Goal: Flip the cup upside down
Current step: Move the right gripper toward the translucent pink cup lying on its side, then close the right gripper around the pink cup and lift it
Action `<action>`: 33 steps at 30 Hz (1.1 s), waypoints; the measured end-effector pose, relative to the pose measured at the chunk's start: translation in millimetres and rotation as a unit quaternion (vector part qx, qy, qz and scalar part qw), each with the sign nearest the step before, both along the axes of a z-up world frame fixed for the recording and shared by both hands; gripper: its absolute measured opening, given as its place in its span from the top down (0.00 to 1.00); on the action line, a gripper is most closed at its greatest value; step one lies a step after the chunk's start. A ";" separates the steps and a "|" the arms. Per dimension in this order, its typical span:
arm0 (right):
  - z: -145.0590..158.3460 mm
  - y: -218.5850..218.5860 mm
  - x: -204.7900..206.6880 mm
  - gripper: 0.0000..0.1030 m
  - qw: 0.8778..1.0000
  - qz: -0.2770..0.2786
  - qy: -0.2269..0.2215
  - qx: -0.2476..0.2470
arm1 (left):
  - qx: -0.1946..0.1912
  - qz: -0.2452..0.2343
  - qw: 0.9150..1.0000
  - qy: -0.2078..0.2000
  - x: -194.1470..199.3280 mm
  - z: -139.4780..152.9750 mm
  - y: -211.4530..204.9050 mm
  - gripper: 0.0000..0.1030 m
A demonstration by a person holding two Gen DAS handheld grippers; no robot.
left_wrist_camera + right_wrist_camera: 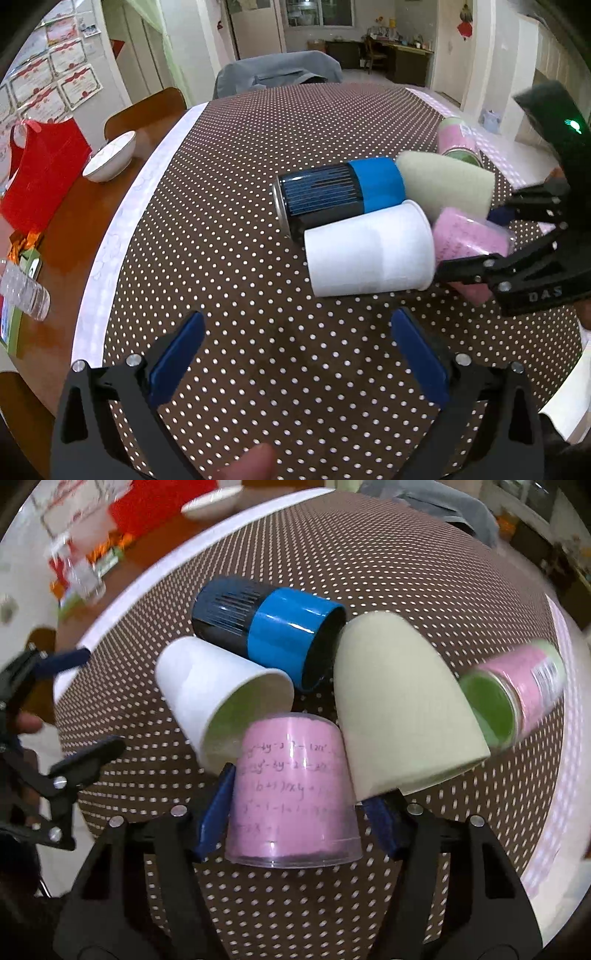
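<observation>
Between the right gripper's (295,812) blue pads at 6 o'clock: pink cup (291,790), clamped, rim toward camera, white cup (221,698) at its 10 o'clock; left gripper (295,363) spread wide over dotted tablecloth (240,147).

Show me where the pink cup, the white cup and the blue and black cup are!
pink cup (291,782): right wrist view, on its side wall with handwriting.
white cup (207,686): right wrist view, on its outer wall.
blue and black cup (288,627): right wrist view, on its blue band.
</observation>
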State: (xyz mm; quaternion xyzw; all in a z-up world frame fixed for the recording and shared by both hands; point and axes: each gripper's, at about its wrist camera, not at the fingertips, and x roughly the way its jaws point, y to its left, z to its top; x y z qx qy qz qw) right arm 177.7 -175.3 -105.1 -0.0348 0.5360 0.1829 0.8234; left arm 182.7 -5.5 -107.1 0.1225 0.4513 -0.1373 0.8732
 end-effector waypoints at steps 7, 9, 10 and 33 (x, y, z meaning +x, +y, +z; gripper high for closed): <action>1.2 -17.5 -41.5 0.38 0.998 -0.038 -0.024 0.053 | -0.012 0.007 1.000 -0.014 -23.7 4.8 -5.3 0.04; -5.6 -17.4 -52.5 0.38 0.997 -0.041 -0.033 0.048 | -0.007 0.005 1.000 -0.016 -32.1 2.8 -8.4 0.04; -6.9 -16.9 -56.9 0.37 0.997 -0.041 -0.040 0.043 | -0.005 0.003 1.000 -0.016 -35.5 1.8 -8.4 0.04; 17.4 19.9 -57.6 0.35 0.998 -0.017 -0.055 -0.008 | -0.022 0.024 0.999 -0.038 -71.2 3.3 9.9 0.04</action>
